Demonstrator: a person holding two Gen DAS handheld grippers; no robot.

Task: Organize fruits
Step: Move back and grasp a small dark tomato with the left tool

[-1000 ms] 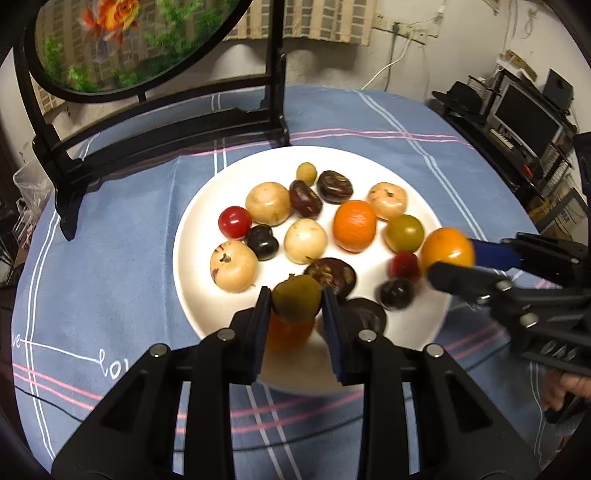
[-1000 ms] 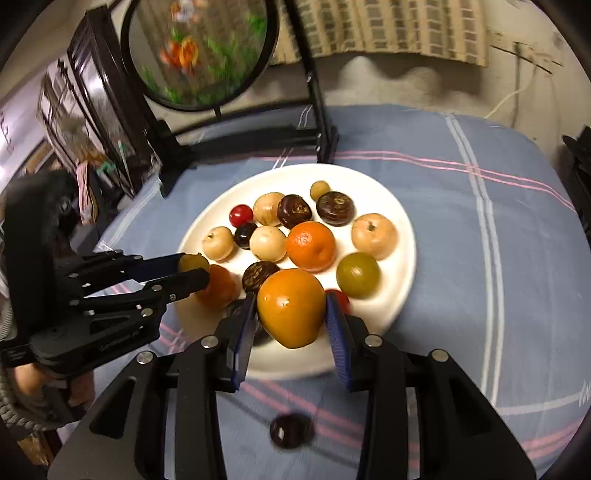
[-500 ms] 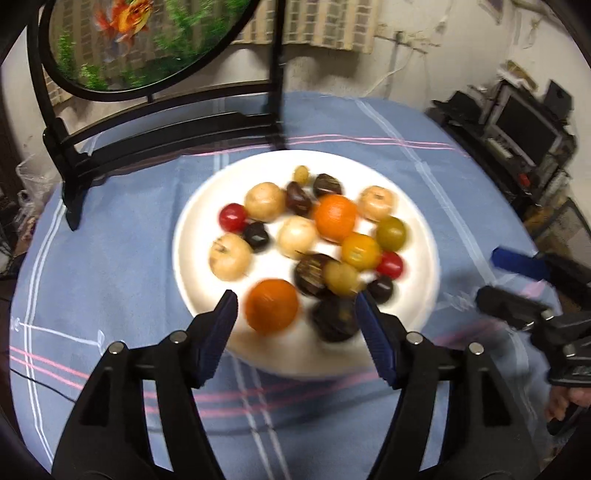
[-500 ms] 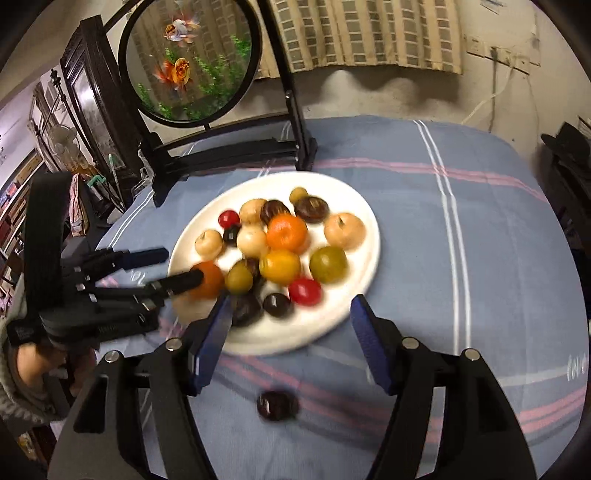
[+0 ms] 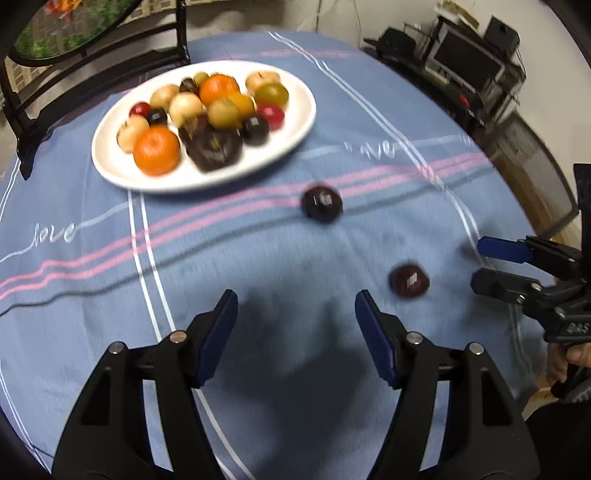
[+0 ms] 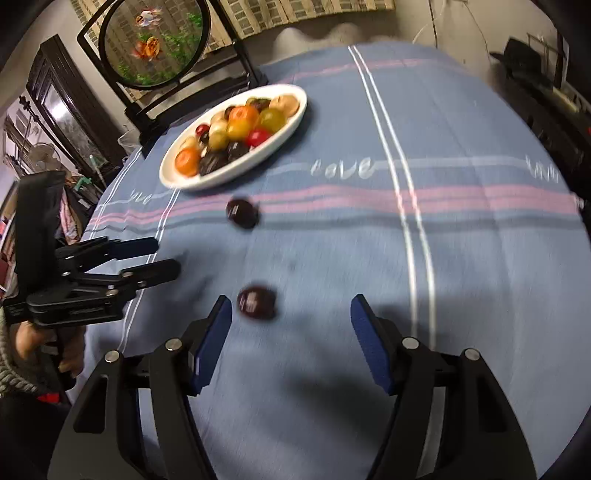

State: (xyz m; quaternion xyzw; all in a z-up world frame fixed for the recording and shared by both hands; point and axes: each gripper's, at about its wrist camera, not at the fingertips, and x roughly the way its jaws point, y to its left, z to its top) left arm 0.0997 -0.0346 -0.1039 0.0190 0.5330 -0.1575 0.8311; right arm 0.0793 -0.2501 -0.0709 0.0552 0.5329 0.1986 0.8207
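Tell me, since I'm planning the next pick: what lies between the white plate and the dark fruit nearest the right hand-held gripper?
Another dark fruit on the blue tablecloth, just off the white plate; seen in both wrist views.

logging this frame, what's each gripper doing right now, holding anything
left gripper: open, holding nothing.
right gripper: open, holding nothing; a dark fruit lies on the cloth near its left finger.

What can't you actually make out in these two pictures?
- Dark fruits on the cloth: motion blur in both views, kind unclear.
- Fruit at the plate's back: hidden by fruit in front, both views.
- Round fish picture: cut off by the left view's top edge.
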